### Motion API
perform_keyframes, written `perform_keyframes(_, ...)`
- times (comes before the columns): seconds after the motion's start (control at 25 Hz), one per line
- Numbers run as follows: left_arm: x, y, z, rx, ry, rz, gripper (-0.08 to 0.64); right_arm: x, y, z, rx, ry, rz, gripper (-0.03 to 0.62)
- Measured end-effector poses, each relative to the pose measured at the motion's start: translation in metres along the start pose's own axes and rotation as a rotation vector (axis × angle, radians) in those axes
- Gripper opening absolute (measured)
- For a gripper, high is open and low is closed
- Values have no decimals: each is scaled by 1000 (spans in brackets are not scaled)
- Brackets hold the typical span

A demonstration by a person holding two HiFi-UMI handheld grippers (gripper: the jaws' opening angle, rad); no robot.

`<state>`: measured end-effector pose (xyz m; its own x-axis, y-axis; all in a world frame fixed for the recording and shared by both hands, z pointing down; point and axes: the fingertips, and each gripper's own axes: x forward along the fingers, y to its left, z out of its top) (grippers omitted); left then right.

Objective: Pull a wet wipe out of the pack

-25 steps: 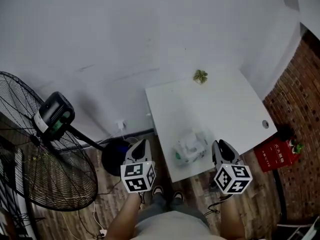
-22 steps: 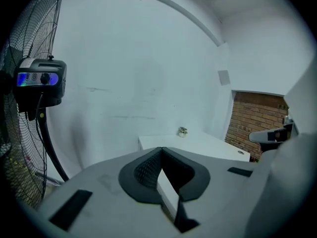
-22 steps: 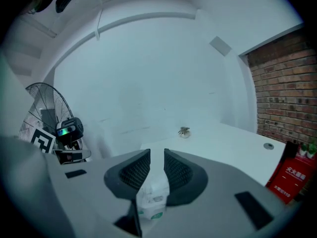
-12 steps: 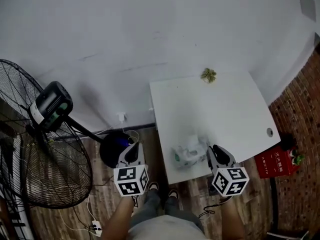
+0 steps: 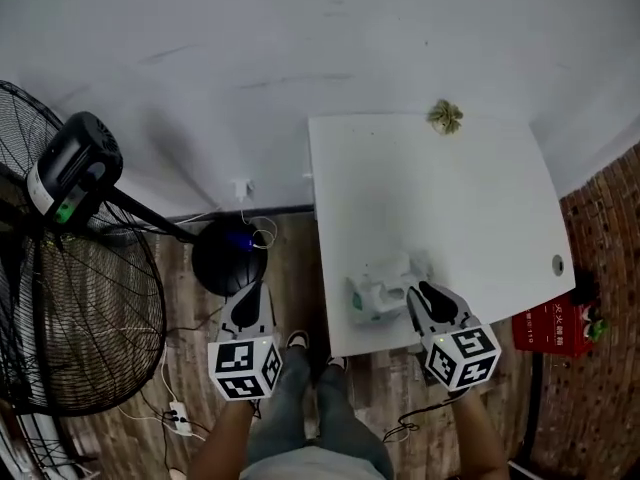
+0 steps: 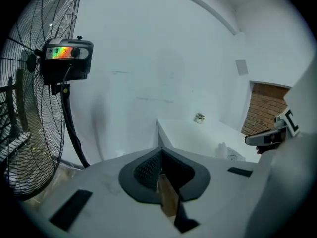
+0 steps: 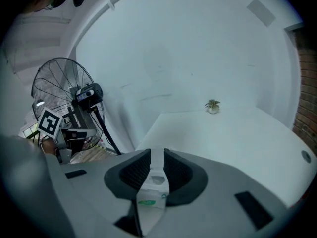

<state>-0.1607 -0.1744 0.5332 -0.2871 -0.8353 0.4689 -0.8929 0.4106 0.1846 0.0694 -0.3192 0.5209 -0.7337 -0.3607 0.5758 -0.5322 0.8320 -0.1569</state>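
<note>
The wet wipe pack [image 5: 378,290] lies crumpled and white near the front edge of the white table [image 5: 440,198]. My right gripper [image 5: 416,294] reaches over that edge, its tips just at the pack's right end. In the right gripper view its jaws [image 7: 157,153] stand a narrow slot apart, and the pack [image 7: 151,192] with its green label shows through the slot below them. My left gripper [image 5: 250,293] hangs over the wooden floor left of the table, its jaws [image 6: 161,150] closed to a point with nothing in them.
A big standing fan [image 5: 70,268] with a round black base [image 5: 228,256] fills the left. Cables and a power strip [image 5: 180,420] lie on the floor. A small plant [image 5: 445,116] sits at the table's far edge. A red box [image 5: 548,323] and brick wall are at right.
The right gripper has moved forward over the table's front edge to the pack's right end. The left gripper has dropped back and left, away from the table.
</note>
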Motion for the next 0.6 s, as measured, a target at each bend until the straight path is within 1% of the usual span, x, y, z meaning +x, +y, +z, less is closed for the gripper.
perform_keyframes(0.2, 1, 1, -16, -20, 19, 9, 5, 14, 9, -13, -60, 78, 82, 84)
perform_keyframes(0.44, 2, 0, -29, -43, 30, 23, 5, 22, 11, -19, -143, 146, 150, 83)
perform_keyframes(0.52, 1, 0, -35, -48, 37, 27, 5, 23, 14, -24, -184, 182, 191, 84)
perform_keyframes(0.6, 0, 1, -39, -52, 44, 32, 5, 25, 19, -31, -248, 235, 247, 87)
